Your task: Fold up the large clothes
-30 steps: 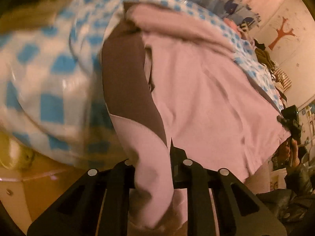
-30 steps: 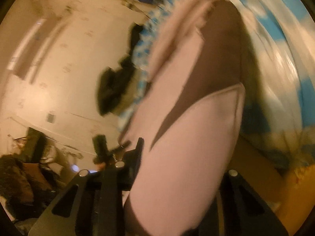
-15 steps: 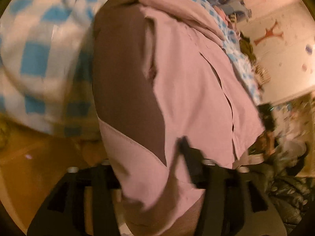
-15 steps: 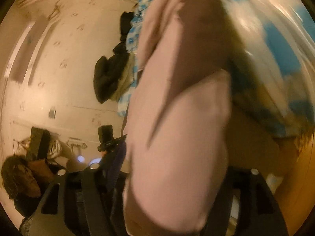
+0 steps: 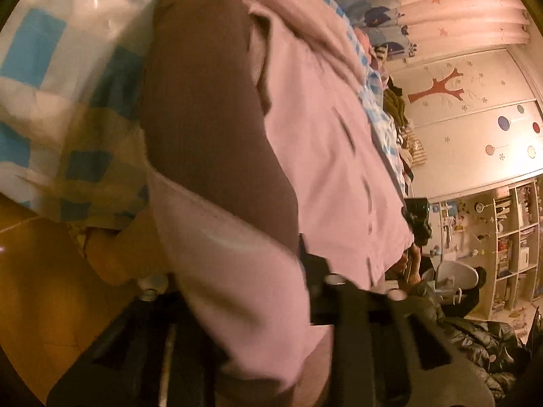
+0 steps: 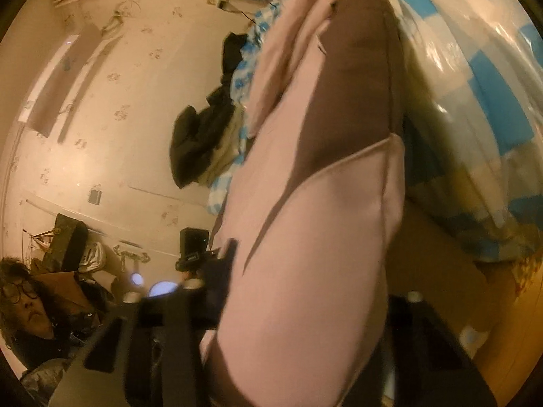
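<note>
Both jaws just closing on garment (image 5: pixel 325 156) hem, cloth between them: left gripper (image 5: pixel 251 305) and right gripper (image 6: pixel 298 322) probably pinching, blur hides pads. Garment draped off checked cover (image 5: pixel 51 78) edge, likely for folding. Beyond garment: dark clothes (image 6: pixel 203 142).

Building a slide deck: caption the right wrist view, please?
Right tongs closed on a pink-and-brown garment draped over a blue-checked cover.

I see dim, warm yellow-orange light in both fisheye views, edges curved and vignetted black. Motion blur smears the pink-and-brown fabric garment (image 5: pixel 237 156) up close; glare streaks the glossy blue-and-white checked plastic cover (image 6: pixel 475 68).
</note>
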{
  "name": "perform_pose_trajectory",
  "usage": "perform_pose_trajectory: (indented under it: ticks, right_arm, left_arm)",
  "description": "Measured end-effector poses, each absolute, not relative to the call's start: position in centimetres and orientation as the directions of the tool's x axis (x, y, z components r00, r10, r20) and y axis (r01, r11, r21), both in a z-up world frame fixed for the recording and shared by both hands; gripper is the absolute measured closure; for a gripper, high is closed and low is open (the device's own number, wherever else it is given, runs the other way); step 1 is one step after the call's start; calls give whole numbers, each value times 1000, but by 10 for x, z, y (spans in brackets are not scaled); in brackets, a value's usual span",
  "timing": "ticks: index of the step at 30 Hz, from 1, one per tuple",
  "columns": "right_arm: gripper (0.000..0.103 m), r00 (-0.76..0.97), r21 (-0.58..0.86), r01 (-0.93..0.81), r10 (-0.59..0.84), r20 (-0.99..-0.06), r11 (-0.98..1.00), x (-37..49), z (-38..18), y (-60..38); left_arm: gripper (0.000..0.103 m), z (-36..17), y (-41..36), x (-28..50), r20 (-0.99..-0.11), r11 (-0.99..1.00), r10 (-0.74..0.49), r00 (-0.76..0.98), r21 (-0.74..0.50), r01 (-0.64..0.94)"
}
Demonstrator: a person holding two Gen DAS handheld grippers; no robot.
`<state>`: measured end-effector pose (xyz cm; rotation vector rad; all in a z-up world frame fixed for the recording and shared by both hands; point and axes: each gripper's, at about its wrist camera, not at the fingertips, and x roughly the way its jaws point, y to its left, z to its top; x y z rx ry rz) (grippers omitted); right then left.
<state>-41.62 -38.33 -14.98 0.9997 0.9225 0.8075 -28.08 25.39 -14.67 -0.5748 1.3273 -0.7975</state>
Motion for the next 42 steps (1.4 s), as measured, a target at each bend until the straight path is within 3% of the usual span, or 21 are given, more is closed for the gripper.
perform_pose_trajectory:
  ticks: [4, 11, 18, 27, 34, 42]
  right_arm:
    - [73, 439, 937, -225, 886, -148, 269, -421, -120, -378]
    - [73, 411, 909, -385, 912, 13, 161, -437, -67, -362]
    - [73, 427, 936, -332, 903, 41, 114, -460, -99, -375]
    - [73, 453, 888, -456, 846, 280, -50, -415, -78, -383]
    - [73, 471, 860, -510, 826, 310, -32, -326, -31, -399]
    - [73, 524, 894, -448, 810, 263, 0, -234, -21, -413]
  left_arm:
    - [92, -102, 260, -284, -586, 605, -796, 152, -764, 224]
    - [93, -35, 266, -295, -517, 569, -822, 238, -757, 322]
    - [93, -73, 290, -302, -517, 558, -828, 215, -799, 226]
    - [93, -40, 304, -261, -355, 441, -864, 358, -876, 195]
    - [93, 11, 284, -175, -264, 398, -855, 447, -886, 239]
    - [93, 18, 259, -82, -261, 390, -843, 470, -899, 201]
